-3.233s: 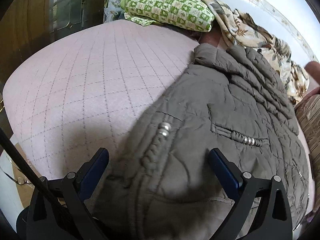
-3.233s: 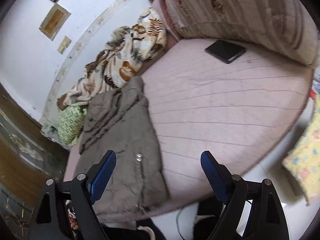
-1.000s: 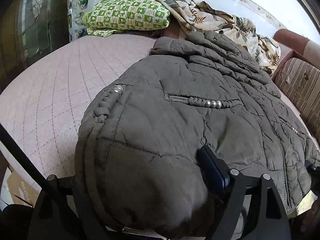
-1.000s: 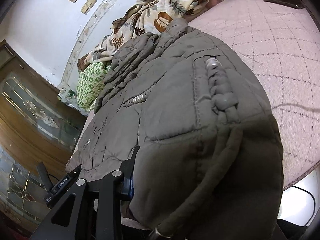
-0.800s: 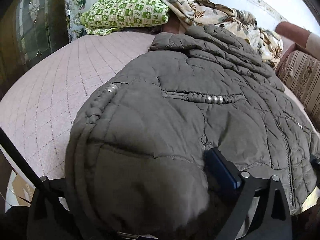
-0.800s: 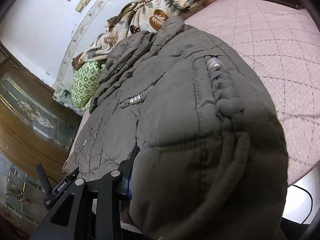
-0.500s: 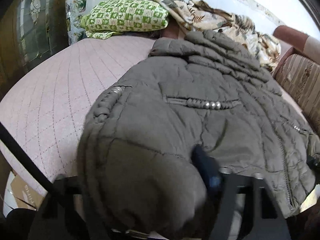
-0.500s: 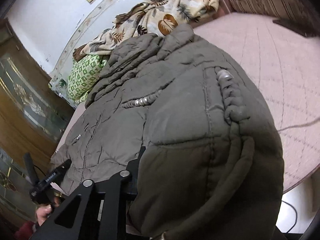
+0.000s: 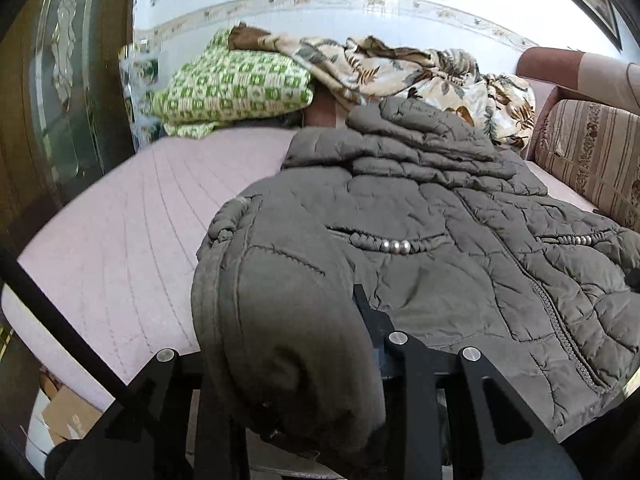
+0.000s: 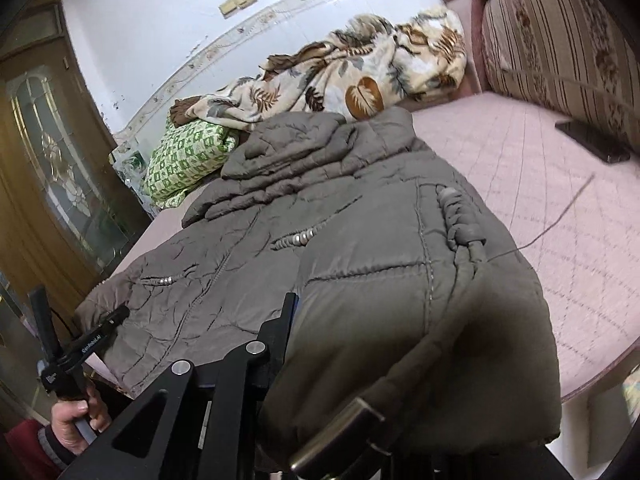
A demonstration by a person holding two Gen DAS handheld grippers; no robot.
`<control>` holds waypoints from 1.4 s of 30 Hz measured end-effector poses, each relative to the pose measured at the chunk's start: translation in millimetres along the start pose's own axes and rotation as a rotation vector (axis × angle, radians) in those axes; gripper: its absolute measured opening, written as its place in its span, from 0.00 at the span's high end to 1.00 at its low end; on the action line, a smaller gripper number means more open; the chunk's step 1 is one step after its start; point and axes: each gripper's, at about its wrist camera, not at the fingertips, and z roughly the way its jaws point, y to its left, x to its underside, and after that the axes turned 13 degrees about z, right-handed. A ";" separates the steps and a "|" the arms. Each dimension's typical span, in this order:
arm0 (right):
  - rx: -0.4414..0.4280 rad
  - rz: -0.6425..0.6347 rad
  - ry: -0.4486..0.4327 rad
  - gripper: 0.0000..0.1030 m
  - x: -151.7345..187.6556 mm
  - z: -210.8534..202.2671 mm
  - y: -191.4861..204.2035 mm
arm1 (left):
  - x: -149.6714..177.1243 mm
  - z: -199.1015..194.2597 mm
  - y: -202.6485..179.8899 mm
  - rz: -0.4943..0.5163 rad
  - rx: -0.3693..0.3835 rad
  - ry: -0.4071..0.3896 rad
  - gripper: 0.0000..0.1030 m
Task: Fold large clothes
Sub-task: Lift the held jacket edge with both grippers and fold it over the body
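Observation:
A grey-brown quilted puffer jacket (image 9: pixel 440 240) lies spread on a pink quilted bed, hood toward the far wall. My left gripper (image 9: pixel 304 344) is shut on the jacket's near left hem corner, which bulges over the fingers and hides them. In the right wrist view the jacket (image 10: pixel 320 208) fills the middle. My right gripper (image 10: pixel 360 344) is shut on the near right hem corner, lifted and draped over the fingers. The left hand-held gripper (image 10: pixel 76 356) shows at the lower left of the right wrist view.
A green checked pillow (image 9: pixel 236 84) and a leaf-print blanket (image 9: pixel 400 68) lie at the head of the bed (image 9: pixel 120 232). A striped sofa cushion (image 10: pixel 560 40) stands on the right, with a black phone (image 10: pixel 592 140) and a thin cable (image 10: pixel 560 216) on the bed (image 10: pixel 560 200). A wooden glass door (image 10: pixel 52 176) is at left.
Both grippers were open at first and have since closed on the jacket's hem corners. Over the last second they have lifted the hem, and the view has tilted up toward the wall.

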 end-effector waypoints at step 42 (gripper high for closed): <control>-0.152 -0.074 -0.136 0.79 -123.9 -27.9 75.5 | -145.5 -18.8 48.6 -0.026 0.024 -0.186 0.67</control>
